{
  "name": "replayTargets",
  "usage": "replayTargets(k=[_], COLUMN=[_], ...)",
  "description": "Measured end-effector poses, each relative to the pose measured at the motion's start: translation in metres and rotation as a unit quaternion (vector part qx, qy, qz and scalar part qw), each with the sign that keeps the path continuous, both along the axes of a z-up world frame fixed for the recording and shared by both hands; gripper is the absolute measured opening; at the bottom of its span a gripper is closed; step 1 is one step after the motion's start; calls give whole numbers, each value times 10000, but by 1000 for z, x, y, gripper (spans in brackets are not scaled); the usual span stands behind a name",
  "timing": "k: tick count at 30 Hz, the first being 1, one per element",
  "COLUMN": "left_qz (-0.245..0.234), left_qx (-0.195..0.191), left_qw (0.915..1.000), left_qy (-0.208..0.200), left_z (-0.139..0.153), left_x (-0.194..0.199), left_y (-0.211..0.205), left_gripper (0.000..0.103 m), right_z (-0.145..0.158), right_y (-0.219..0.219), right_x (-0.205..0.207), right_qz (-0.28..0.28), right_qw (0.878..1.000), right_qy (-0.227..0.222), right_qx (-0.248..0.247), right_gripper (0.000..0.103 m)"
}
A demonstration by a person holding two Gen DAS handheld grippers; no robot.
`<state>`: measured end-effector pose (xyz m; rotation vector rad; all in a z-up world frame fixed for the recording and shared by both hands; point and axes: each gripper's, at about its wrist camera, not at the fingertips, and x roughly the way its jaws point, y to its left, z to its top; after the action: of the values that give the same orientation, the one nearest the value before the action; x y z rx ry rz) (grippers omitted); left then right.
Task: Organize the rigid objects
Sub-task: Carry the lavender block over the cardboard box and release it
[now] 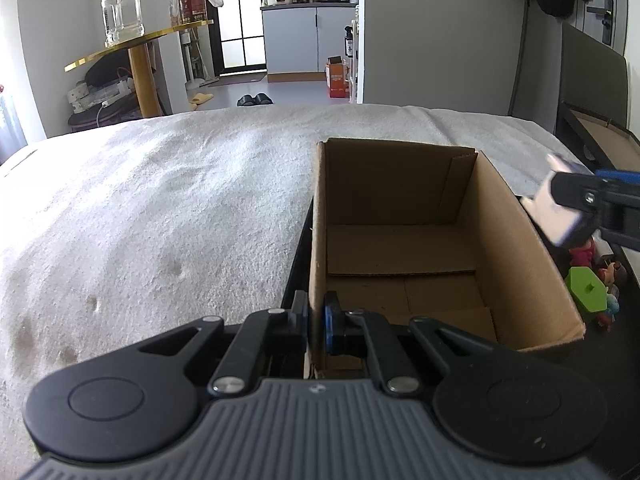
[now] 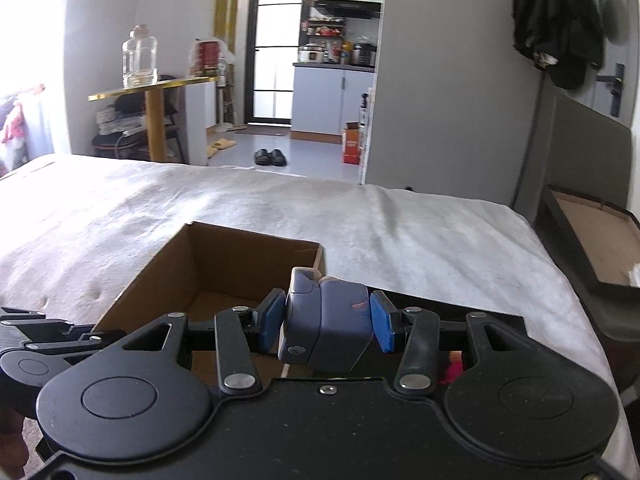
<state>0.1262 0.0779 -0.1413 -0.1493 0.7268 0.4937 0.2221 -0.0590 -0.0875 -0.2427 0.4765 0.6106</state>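
An open cardboard box (image 1: 400,248) stands on the white blanket, with nothing visible inside it. My left gripper (image 1: 316,320) is shut on the box's near left wall, one finger outside and one inside. My right gripper (image 2: 326,324) is shut on a purplish-grey blocky toy (image 2: 332,328), pinched between its blue pads (image 2: 272,320). The toy hangs over the box's right rim (image 2: 316,258). In the left wrist view the same toy (image 1: 554,216) shows just right of the box. Beside the box lie a green hexagonal piece (image 1: 588,288) and a pink figure (image 1: 582,254).
The box stands on a black tray (image 1: 294,264) on a bed with a white blanket (image 1: 160,208). A dark lid lined with cardboard (image 2: 600,240) sits at the bed's right edge. A gold side table (image 1: 136,44) with a glass jar stands beyond the bed.
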Motion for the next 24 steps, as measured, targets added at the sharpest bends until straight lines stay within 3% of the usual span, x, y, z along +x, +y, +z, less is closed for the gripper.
replayTargets(k=[10,14,24], left_qz=[12,5,11], left_qx=[-33,-10,105], left_qw=[10000,10000,9998], left_qy=[4,61,167], left_z=[-1,-1,0], left_x=[1,4,8], left_y=[1,1,-2], left_gripper=[7,7,7], right_z=[5,7,3], right_y=[26,27,-20], right_x=[-6,-10,1], right_qz=[724,545,-217], right_qw=[9973,9980,9997], right_qy=[-54,-299,96], right_qx=[110,-85,86], right_gripper=[48,65,74])
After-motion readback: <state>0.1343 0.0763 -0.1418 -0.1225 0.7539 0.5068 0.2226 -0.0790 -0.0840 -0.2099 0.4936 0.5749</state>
